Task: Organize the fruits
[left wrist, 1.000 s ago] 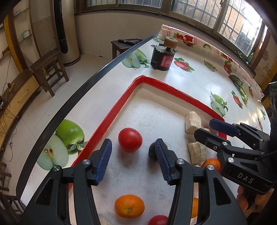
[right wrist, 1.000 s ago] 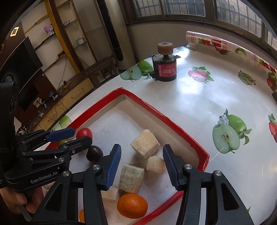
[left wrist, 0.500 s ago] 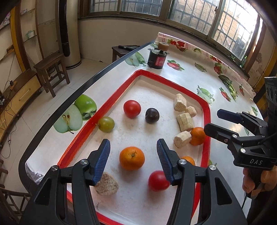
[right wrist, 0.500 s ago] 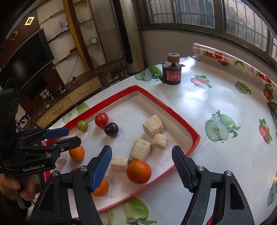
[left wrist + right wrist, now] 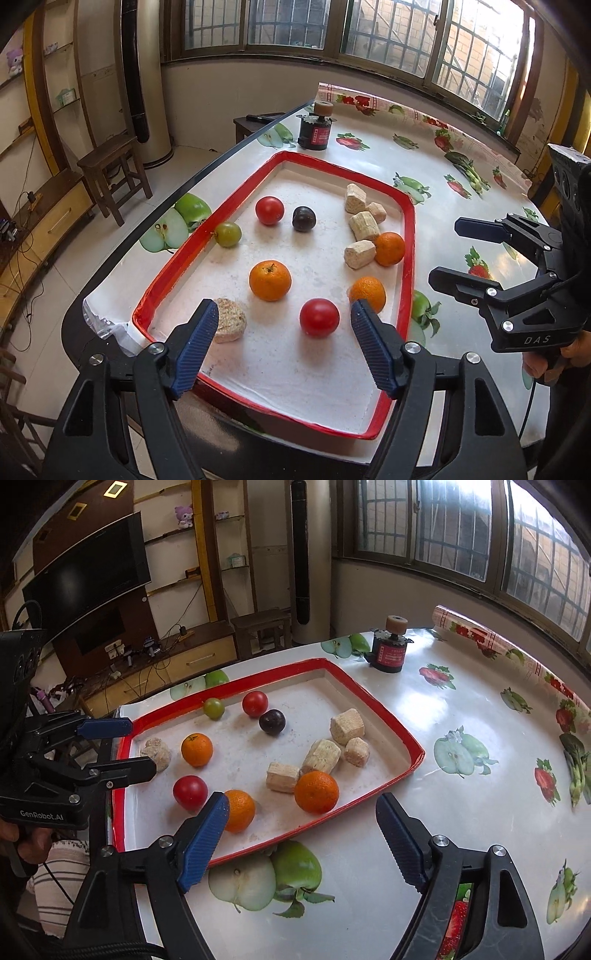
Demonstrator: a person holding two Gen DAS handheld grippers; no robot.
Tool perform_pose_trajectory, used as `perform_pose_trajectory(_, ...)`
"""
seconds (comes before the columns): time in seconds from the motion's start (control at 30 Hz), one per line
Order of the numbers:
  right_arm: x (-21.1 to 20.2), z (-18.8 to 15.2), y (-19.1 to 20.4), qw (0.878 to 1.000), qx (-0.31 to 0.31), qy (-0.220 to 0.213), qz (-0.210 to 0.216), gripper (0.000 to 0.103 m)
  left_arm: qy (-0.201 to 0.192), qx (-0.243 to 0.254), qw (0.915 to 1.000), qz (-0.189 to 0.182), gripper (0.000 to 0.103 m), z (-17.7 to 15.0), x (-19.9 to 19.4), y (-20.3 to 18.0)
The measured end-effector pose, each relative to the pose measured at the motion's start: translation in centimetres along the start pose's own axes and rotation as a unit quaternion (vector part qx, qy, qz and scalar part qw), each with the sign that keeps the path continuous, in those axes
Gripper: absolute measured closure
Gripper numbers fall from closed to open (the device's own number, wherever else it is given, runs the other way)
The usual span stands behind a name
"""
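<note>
A red-rimmed white tray (image 5: 408,236) (image 5: 413,746) holds three oranges (image 5: 270,280) (image 5: 367,291) (image 5: 389,248), two red tomatoes (image 5: 319,317) (image 5: 270,210), a dark plum (image 5: 304,218), a green fruit (image 5: 228,234) and several beige chunks (image 5: 361,253). My left gripper (image 5: 282,345) is open and empty above the tray's near end, with the near tomato between its fingers' line of sight. My right gripper (image 5: 301,840) is open and empty, above the tray's near rim; it also shows in the left wrist view (image 5: 448,254).
A black canister with a tan cap (image 5: 314,125) (image 5: 389,650) stands on the fruit-print tablecloth beyond the tray. A rolled cloth edge (image 5: 517,657) runs along the far side. The table edge (image 5: 192,177) drops to the floor on the left, with a wooden stool (image 5: 110,173) beside it.
Both grippers have pulled back and up from the tray, so the whole tray now shows. Both sets of jaws have opened wider.
</note>
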State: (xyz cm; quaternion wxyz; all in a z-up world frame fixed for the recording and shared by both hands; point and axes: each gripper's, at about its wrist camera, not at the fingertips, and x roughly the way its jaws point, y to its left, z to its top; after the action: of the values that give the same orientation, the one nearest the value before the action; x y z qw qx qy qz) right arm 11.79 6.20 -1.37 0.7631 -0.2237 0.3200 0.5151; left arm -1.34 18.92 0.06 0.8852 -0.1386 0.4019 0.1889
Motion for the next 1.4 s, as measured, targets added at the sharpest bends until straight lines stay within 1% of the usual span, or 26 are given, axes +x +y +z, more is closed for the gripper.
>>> perform_pose_trajectory(0.1, -0.9, -0.7, 0.7, 1.0, -0.022, -0.004, 0.01, 0.018, -0.007, 0.006, 1.0, 0.002, 0.029, -0.9, -0.9, -0.2)
perform_pose_trajectory(0.23, -2.0, -1.4, 1.3, 0.999, -0.037, -0.011, 0.02, 0.018, -0.018, 0.011, 0.9997, 0.007, 0.029, -1.9, -1.9, -0.5)
perform_pose_trajectory(0.47, -4.9, -3.4, 1.9, 0.997, -0.033, -0.053, 0.037, 0.015, -0.052, 0.024, 0.9982, 0.019, 0.029, -3.5, -4.3, -1.6)
perform_pose_trajectory(0.5, -5.2, -3.8, 2.1, 0.997, -0.034, -0.056, 0.04, 0.014, -0.057, 0.028, 0.9977, 0.023, 0.028, -3.8, -4.7, -1.7)
perform_pose_trajectory(0.57, -5.9, -4.8, 2.4, 0.997, -0.038, -0.057, 0.043, 0.011, -0.069, 0.034, 0.9966, 0.03, 0.023, -4.3, -5.6, -2.0)
perform_pose_trajectory(0.63, -6.5, -5.9, 2.5, 0.996, -0.037, -0.057, 0.049, 0.009, -0.082, 0.039, 0.9953, 0.033, 0.022, -5.0, -6.6, -2.1)
perform_pose_trajectory(0.73, -7.6, -7.3, 2.4, 0.996, -0.029, -0.062, 0.053, 0.008, -0.096, 0.045, 0.9937, 0.037, 0.022, -5.7, -7.8, -2.5)
perform_pose_trajectory(0.8, -8.5, -8.2, 2.2, 0.996, -0.024, -0.07, 0.051, 0.008, -0.101, 0.049, 0.9929, 0.039, 0.022, -6.1, -8.4, -2.7)
perform_pose_trajectory(0.93, -10.4, -9.7, 2.3, 0.995, -0.026, -0.094, 0.031, 0.008, -0.107, 0.053, 0.992, 0.043, 0.021, -6.7, -9.4, -3.1)
perform_pose_trajectory(1.07, -11.7, -10.9, 2.5, 0.994, -0.035, -0.104, 0.021, 0.005, -0.114, 0.055, 0.9904, 0.055, 0.021, -7.0, -9.9, -3.5)
perform_pose_trajectory(1.17, -12.3, -11.6, 2.8, 0.993, -0.045, -0.11, 0.005, 0.004, -0.12, 0.054, 0.9896, 0.058, 0.021, -7.2, -10.4, -3.6)
perform_pose_trajectory(1.4, -12.9, -12.2, 2.8, 0.992, -0.052, -0.113, 0.007, 0.004, -0.135, 0.057, 0.9874, 0.059, 0.021, -7.4, -11.5, -4.0)
